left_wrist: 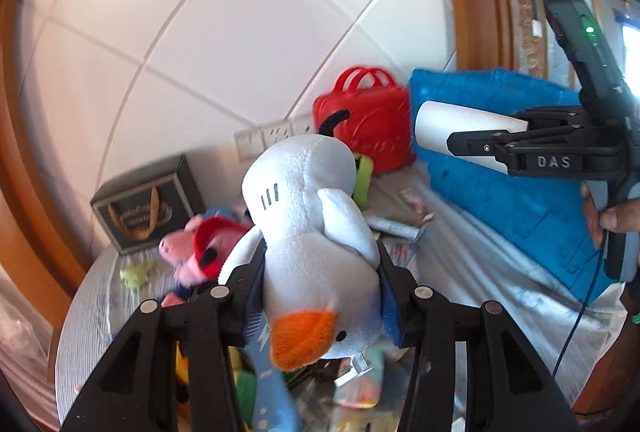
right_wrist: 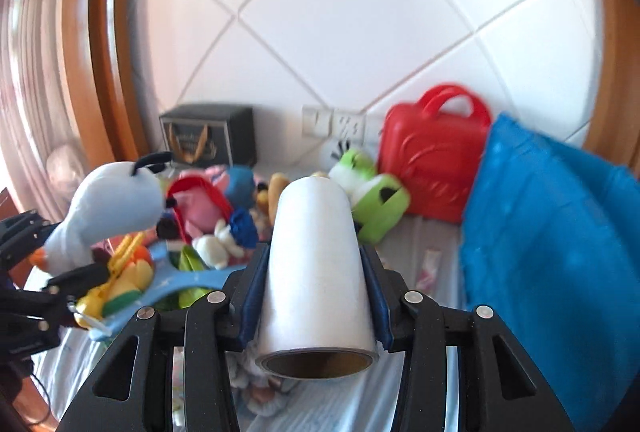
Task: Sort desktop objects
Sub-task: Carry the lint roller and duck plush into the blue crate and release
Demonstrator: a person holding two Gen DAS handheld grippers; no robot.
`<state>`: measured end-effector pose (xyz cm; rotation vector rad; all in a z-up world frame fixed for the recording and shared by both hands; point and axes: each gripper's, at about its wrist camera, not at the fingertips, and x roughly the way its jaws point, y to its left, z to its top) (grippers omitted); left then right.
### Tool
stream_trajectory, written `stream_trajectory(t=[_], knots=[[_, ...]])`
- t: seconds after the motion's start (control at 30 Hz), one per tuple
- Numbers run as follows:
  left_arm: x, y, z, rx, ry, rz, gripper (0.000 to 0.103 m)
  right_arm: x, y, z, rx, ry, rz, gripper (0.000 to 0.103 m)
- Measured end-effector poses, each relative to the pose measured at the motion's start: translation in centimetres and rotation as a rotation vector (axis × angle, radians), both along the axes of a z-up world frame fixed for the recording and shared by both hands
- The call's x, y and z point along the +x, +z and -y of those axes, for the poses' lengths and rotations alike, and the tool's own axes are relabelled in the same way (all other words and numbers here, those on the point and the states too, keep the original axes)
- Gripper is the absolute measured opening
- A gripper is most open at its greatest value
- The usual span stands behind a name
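Left wrist view: the dark gift box [left_wrist: 146, 202] is standing at the far left of the desk [left_wrist: 472, 256], well left of the red case [left_wrist: 362, 130] against the tiled wall. A pink pig toy [left_wrist: 192, 252] is lying between box and case, nearer the box. The left tool [left_wrist: 320, 296] is grasping a white plush bird [left_wrist: 312, 244], head down with its orange beak toward the camera, in front of and below the case. Just right of the case a blue cloth [left_wrist: 512, 192] is leaning, and before it the right tool [left_wrist: 480, 138] is clenching a white roll [left_wrist: 448, 130], held by a person's hand [left_wrist: 612, 216].

Right wrist view: the plush bird [right_wrist: 108, 208] is sitting in the left tool [right_wrist: 44, 252], far left of the red case [right_wrist: 432, 168]. The right tool [right_wrist: 316, 292] is gripping the roll [right_wrist: 316, 272] left of the case, with a green plush toy [right_wrist: 372, 200] touching the case's left side and the blue cloth [right_wrist: 552, 252] at its right.
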<state>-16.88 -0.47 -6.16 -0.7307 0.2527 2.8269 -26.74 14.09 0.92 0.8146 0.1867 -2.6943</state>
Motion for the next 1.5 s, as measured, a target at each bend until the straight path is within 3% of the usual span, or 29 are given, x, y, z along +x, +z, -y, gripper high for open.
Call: stream_trajectory(t=[0.17,0.4,0.63,0.9,1.03,1.07,1.1,1.13,1.17,1.33,1.5], knots=[[0.7,3.8,-3.8,0.005,-0.099,-0.072,0.047,5.5,5.3,-2.3,-0.019,-0.089,-0.124,0.044],[1.1,8.2,-12.2,-0.017,-0.251,-0.168,0.047,13.6,11.5,-8.0,-0.044,-0.283,-0.274,0.044],[0.5,11.2,-23.1,0.001,-0.328,-0.19,0.047,18.3,13.8,-15.9,-0.032,-0.455,-0.327,0.044],[-2.3,12.5,-33.7,-0.024,-0.331,-0.184,0.049,18.7,14.3,-25.9,-0.065,-0.548,-0.295,0.044],[-3.5,12.6,-38.4,-0.101,-0.286,-0.207,0.059,17.3,14.0,-30.2,-0.099,-0.597,-0.259,0.045],[-3.7,12.8,-39.0,-0.103,-0.272,-0.214,0.071,17.1,14.0,-31.1,-0.116,-0.619,-0.265,0.052],[-3.9,13.2,-39.4,-0.095,-0.271,-0.216,0.079,17.1,14.2,-31.9,-0.122,-0.639,-0.271,0.067],[-3.9,13.6,-39.8,-0.08,-0.269,-0.218,0.091,17.3,14.4,-32.6,-0.123,-0.659,-0.285,0.073],[-3.7,13.9,-40.0,-0.071,-0.261,-0.224,0.094,17.4,14.7,-33.1,-0.122,-0.671,-0.302,0.077],[-2.4,14.9,-40.9,-0.074,-0.234,-0.278,0.1,18.7,15.6,-34.4,-0.133,-0.687,-0.335,0.079],[-2.2,14.5,-41.4,-0.077,-0.23,-0.266,0.1,20.0,15.5,-35.1,-0.147,-0.706,-0.339,0.084]])
